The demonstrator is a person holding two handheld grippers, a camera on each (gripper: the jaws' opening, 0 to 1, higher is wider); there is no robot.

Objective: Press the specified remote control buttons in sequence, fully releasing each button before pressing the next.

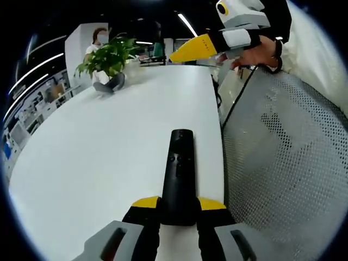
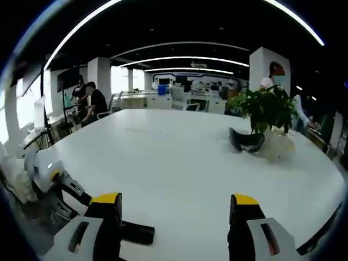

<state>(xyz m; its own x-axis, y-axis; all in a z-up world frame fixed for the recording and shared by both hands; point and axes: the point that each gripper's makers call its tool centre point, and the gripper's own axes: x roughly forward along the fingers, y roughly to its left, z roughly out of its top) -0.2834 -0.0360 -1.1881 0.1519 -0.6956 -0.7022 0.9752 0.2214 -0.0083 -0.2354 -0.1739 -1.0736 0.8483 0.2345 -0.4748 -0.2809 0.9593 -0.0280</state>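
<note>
A long black remote point(image 1: 180, 168) lies lengthwise on the white table point(image 1: 109, 163), and my left gripper point(image 1: 178, 204) is shut on its near end, yellow jaw tips on both sides. The remote's buttons face up. My right gripper point(image 1: 191, 50) hangs in the air beyond the table's far right edge, held by a hand point(image 1: 255, 54), well away from the remote. In the right gripper view its own jaws point(image 2: 175, 204) stand wide open over the table with nothing between them. The remote's end point(image 2: 136, 232) pokes out at lower left, beside the left gripper point(image 2: 57, 182).
A potted plant point(image 1: 109, 57) stands at the far end of the table, with a black goggle-like object point(image 2: 246, 140) at its foot. A grey mesh chair back point(image 1: 283, 163) runs along the table's right edge. People point(image 2: 95, 103) are at desks far behind.
</note>
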